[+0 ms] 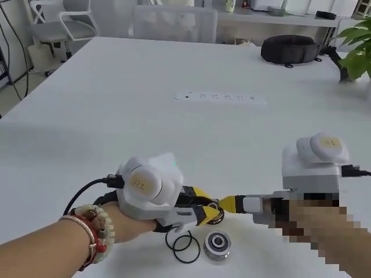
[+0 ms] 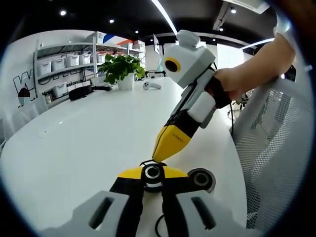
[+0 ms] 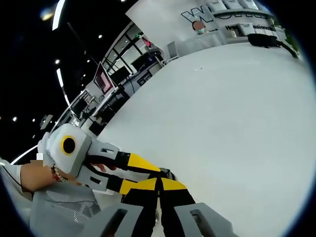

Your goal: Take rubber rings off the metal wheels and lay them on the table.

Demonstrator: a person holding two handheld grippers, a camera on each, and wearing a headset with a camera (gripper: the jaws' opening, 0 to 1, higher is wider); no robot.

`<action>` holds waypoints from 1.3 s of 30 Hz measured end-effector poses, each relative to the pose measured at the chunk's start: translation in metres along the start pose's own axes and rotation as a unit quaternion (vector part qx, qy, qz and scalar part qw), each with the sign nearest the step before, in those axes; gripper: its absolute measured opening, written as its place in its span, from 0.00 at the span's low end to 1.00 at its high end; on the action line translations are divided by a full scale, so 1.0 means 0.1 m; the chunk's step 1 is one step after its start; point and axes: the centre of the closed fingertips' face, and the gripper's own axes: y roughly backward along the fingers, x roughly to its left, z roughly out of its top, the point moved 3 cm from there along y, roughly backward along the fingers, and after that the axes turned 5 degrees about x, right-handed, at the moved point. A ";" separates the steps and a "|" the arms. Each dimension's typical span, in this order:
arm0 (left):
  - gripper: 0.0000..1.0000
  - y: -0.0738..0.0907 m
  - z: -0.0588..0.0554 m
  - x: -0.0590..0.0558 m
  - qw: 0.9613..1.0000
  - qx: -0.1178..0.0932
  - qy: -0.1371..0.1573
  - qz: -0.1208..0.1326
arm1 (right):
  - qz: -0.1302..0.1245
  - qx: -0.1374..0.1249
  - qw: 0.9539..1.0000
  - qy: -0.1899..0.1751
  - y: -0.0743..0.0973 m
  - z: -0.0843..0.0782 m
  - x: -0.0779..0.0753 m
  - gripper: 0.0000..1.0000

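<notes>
Clamped wheel (image 2: pixel 152 177) in left gripper (image 1: pixel 206 213), pinched its ring (image 2: pixel 147 162) with right gripper (image 2: pixel 163 155), likely needing a pull off next.

an open-plan office: a long white table (image 1: pixel 145 75) with a power strip (image 1: pixel 220 97), mesh office chairs (image 1: pixel 174 23) beside it, a potted plant (image 2: pixel 121 69), wall shelves (image 2: pixel 64 64) of storage bins, desk monitors (image 3: pixel 104 78) and strip ceiling lights (image 2: pixel 165 15).

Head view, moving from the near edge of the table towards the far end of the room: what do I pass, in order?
loose metal wheel → power strip → black bag → mesh chair
</notes>
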 end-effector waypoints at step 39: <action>0.07 0.05 -0.03 0.02 1.000 0.026 0.002 -0.014 | 0.011 0.002 1.000 0.022 -0.01 -0.01 0.05 0.00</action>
